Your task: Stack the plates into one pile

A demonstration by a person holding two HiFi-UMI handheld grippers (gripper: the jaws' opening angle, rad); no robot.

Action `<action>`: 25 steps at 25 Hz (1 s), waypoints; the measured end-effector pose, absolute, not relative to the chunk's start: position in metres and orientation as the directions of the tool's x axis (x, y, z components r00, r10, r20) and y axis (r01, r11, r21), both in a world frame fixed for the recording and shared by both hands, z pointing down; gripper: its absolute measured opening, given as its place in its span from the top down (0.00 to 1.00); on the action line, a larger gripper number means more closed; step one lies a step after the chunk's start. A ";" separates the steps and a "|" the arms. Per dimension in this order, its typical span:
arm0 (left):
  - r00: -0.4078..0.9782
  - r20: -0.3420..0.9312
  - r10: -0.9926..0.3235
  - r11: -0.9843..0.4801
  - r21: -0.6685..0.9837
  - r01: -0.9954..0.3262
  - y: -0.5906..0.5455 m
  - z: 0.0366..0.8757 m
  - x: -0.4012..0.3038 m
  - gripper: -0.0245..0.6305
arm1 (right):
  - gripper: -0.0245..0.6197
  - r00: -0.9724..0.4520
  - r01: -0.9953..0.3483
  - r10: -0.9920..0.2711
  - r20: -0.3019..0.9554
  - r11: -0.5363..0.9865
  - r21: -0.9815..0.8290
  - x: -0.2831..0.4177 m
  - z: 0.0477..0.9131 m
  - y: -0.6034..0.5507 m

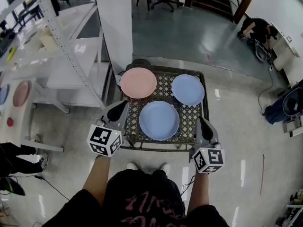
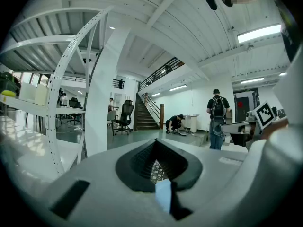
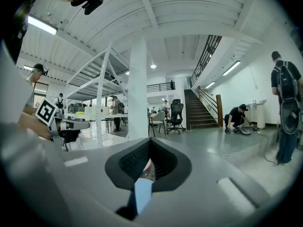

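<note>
Nearest the person, the left tongs (image 1: 120, 107) sit at 8 o'clock off the bench (image 1: 188, 122) and the right tongs (image 1: 200, 122) at 4 o'clock. Each is just at the bench's edge and points roughly level across it. Both are closed on nothing: each gripper view shows its jaws pressed together, with only a sliver of lattice top and blue plate showing past them. Three plates lie flat on the bench, each on its own. The near blue plate (image 1: 159, 120) is at 6 o'clock on the top, between the two tongs. Beyond it the pink plate (image 1: 138, 82) lies at 11 o'clock, by the far left corner, and the far blue plate (image 1: 188, 89) at 1 o'clock. Their rims come near one another, but none overlaps. Past the bench, a white pillar (image 1: 113, 22) stands at 12 o'clock. As I judge it, the stacking has not begun. No plate rests on another, so two plates remain to be lifted onto a third, and the tongs must open before they can take a rim.
</note>
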State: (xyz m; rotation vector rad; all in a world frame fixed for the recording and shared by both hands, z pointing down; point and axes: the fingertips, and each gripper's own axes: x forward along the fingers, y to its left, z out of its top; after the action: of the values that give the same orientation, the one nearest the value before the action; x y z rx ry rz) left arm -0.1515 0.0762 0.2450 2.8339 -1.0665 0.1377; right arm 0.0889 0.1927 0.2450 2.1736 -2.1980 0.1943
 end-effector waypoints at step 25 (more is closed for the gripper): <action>0.776 0.144 -0.614 -0.763 0.142 -0.631 0.083 0.273 -0.179 0.96 | 0.95 0.038 -0.997 -0.986 0.162 -0.049 -0.067 0.057 0.266 0.208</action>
State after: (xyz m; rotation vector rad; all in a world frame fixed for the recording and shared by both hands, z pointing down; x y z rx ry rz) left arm -0.1786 0.0827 0.2730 2.7865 -0.9862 0.1319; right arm 0.0567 0.2083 0.2656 2.2157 -2.1207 0.2524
